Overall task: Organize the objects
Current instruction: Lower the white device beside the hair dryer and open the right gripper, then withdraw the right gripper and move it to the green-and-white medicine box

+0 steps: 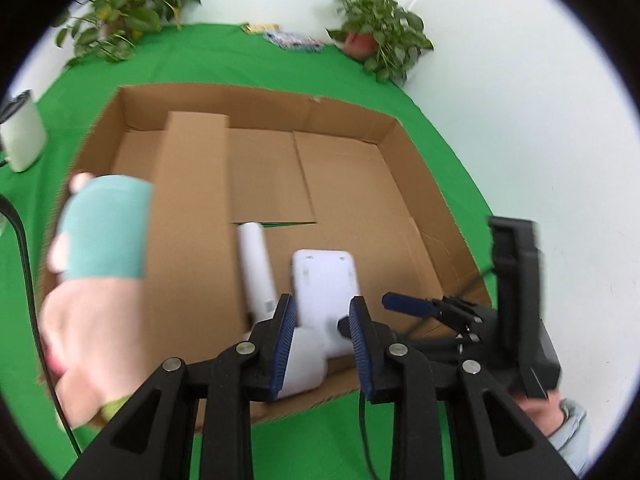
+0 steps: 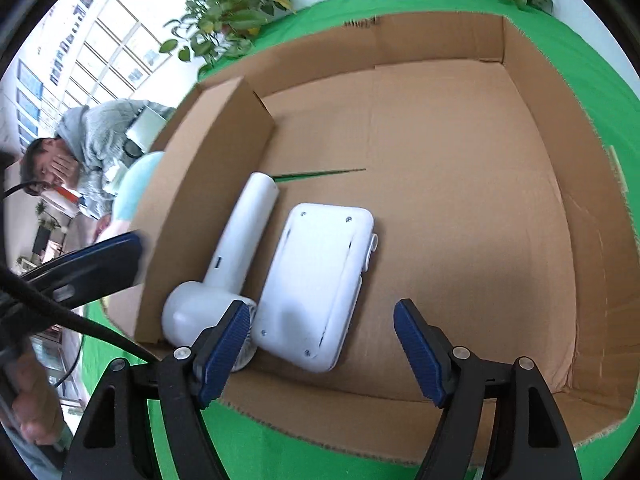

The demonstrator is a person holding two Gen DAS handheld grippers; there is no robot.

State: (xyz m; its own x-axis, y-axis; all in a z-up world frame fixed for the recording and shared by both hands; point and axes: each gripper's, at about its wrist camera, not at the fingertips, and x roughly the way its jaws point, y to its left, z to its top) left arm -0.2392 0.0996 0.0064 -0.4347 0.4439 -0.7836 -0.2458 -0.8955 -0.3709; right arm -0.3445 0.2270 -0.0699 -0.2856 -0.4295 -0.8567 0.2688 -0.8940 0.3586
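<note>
left wrist view: the left claw point(image 1: 322, 334) hangs over the near edge of a shallow cardboard box point(image 1: 256, 104) on the green-covered counter point(image 1: 208, 60), its jaws nearly pressed together with nothing pinched. inside the box, near side, lie a white handheld device point(image 1: 256, 264) and a flat white unit point(image 1: 326, 280) side by side. a blurred hand point(image 1: 88, 320) at left grips what may be a teal object point(image 1: 106, 228).

right wrist view: the right claw point(image 2: 322, 354) hovers spread and empty above the box's near wall, the handheld device touching a cardboard divider point(image 2: 208, 200) on its left.
</note>
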